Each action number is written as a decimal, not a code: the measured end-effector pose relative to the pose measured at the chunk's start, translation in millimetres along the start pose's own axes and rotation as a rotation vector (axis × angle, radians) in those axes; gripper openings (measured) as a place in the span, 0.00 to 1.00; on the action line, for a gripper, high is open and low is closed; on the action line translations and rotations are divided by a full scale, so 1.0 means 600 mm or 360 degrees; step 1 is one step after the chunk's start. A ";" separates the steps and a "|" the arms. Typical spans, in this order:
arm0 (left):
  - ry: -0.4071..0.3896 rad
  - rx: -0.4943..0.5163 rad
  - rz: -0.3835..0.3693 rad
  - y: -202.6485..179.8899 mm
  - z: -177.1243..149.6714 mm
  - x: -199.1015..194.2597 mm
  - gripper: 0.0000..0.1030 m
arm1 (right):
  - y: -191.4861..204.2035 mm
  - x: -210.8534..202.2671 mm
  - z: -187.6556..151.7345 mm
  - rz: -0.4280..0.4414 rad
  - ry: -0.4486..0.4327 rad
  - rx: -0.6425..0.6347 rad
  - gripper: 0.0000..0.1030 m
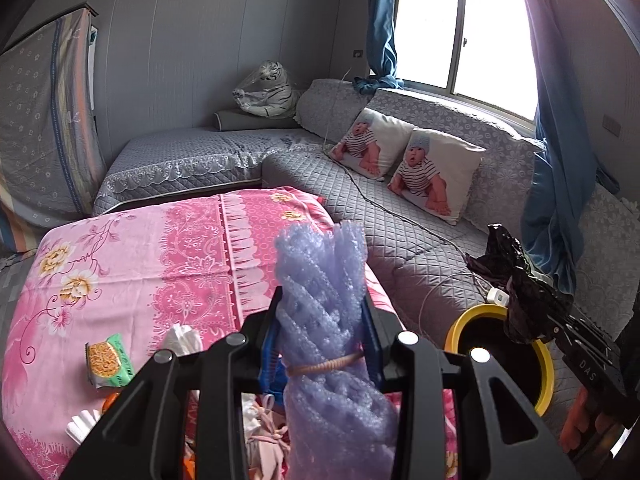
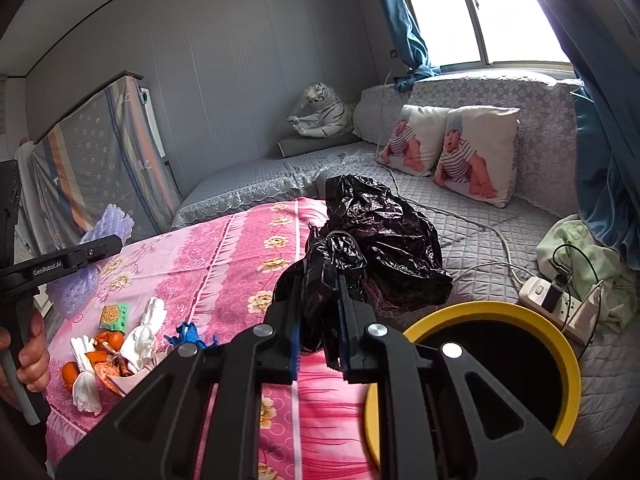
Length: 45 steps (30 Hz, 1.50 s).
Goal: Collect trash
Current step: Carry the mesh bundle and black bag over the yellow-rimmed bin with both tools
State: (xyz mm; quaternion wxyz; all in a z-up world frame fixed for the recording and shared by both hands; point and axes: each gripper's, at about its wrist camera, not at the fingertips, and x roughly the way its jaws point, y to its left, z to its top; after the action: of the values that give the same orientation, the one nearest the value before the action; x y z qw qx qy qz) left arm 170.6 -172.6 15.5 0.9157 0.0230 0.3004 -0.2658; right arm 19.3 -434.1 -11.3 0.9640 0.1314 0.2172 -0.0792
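Observation:
My left gripper (image 1: 322,300) is shut on a roll of purple foam netting (image 1: 320,280), held above the pink floral cloth (image 1: 140,260); the netting also shows at the left of the right wrist view (image 2: 116,220). My right gripper (image 2: 320,276) is shut on a crumpled black plastic bag (image 2: 384,232), held above the cloth beside the yellow-rimmed black bin (image 2: 480,312). The bin also shows in the left wrist view (image 1: 464,324), under the black bag (image 1: 516,276). Trash lies on the cloth: white tissues (image 2: 140,340), orange peels (image 2: 106,342), a green noodle packet (image 2: 114,316), blue scraps (image 2: 188,334).
A grey quilted sofa (image 1: 400,240) wraps around the cloth-covered table, with two baby-print cushions (image 2: 476,152) and a toy tiger (image 2: 324,116). A white power strip (image 2: 556,300) with cables lies by the bin. Blue curtains (image 1: 380,20) hang at the window.

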 end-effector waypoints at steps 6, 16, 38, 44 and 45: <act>-0.0008 0.0080 -0.0092 -0.071 0.002 0.019 0.32 | -0.047 -0.010 -0.004 -0.0102 -0.0023 0.0056 0.13; 0.0018 0.0220 -0.0221 -0.169 -0.002 0.054 0.32 | -0.108 -0.024 -0.016 -0.0240 -0.0028 0.0127 0.13; 0.0227 0.0311 -0.0493 -0.308 -0.078 0.177 0.32 | -0.210 -0.003 -0.075 -0.0459 0.0101 0.0276 0.13; 0.0302 0.0337 -0.0515 -0.329 -0.099 0.215 0.32 | -0.228 0.006 -0.095 -0.0483 0.0154 0.0315 0.13; 0.0317 0.0345 -0.0514 -0.333 -0.103 0.221 0.32 | -0.231 0.007 -0.098 -0.0488 0.0162 0.0323 0.13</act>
State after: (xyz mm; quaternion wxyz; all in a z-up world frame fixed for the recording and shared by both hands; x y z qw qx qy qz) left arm 127.1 -394.3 -85.9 0.8192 0.0991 0.3589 -0.4362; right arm -29.5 -549.9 -94.7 0.9103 0.1971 0.2740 -0.2398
